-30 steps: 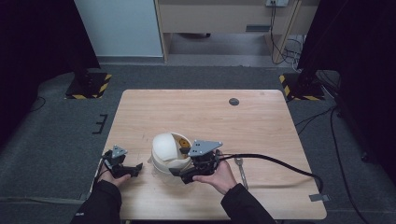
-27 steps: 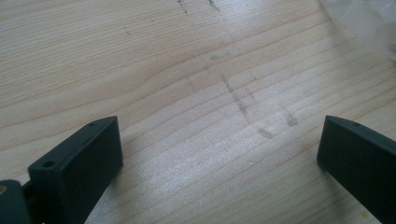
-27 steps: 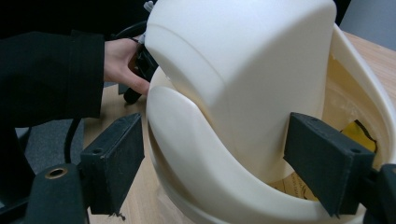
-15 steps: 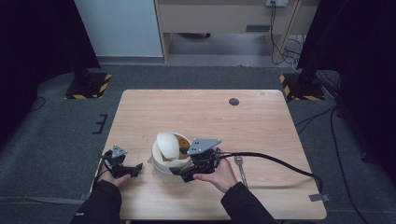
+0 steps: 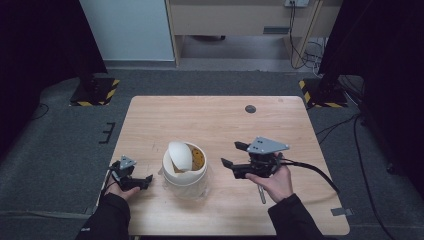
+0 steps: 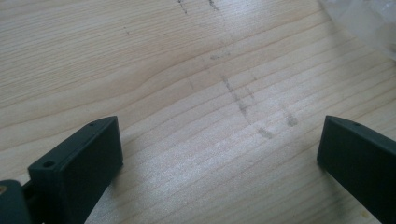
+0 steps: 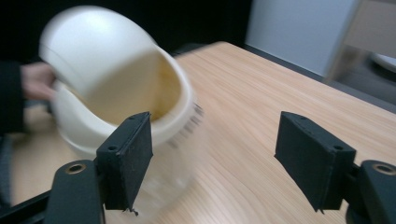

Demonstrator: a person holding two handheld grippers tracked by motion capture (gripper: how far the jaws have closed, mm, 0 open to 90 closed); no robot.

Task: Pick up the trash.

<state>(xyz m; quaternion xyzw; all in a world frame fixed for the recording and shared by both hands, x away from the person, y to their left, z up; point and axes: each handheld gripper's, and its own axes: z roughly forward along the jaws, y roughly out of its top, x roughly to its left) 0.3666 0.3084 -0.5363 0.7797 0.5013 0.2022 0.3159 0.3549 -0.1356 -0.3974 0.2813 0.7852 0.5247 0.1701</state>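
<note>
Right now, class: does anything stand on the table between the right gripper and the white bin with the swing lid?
Nothing visible does. The right gripper hangs open, apart from the white bin, with bare table between them. Its jaws have just been closing, with nothing between them.

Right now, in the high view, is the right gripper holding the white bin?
No, the right gripper is apart from the white bin, with bare table between them and its jaws open.

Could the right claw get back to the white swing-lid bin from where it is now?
Probably yes. The right claw stands open and empty beside the white bin, jaws pointing toward it, with bare table between them and nothing blocking the way.
</note>
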